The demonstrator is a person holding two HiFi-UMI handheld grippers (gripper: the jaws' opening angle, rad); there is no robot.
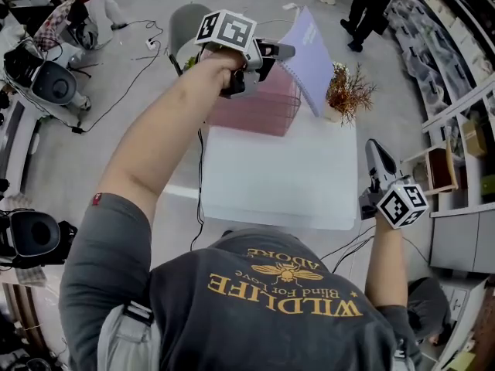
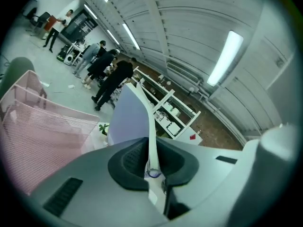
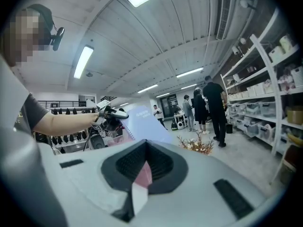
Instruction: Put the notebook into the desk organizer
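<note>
Two grippers, one loaded.

**Left gripper** [image 2: 151, 161]: the jaws are clamped on one edge of the notebook [image 2: 124, 115]. Its lavender cover rises edge-on from between the pads and runs away ahead of them, held in the air. Below the jaws and off to their left stands the desk organizer [image 2: 42, 136], a pink wire-mesh basket. The notebook is above it, not yet inside.

**Right gripper** [image 3: 141, 176]: the jaws are drawn together with nothing held between them. They point toward the notebook, and the white surface [image 1: 278, 180] lies below and ahead of them.

**Differences between views**
- The head view alone shows both grippers at once. The left one is raised over the organizer at the far edge of the surface, and the right one is low, off the near right corner.
- The head view also shows a dried plant [image 1: 349, 91] just right of the notebook.
- The right gripper view adds the notebook's wire spiral and the left forearm seen from the side.
- Farther off, both gripper views show standing people [image 3: 215, 109] and storage shelves [image 3: 272, 84]. The head view catches only the people's legs.
</note>
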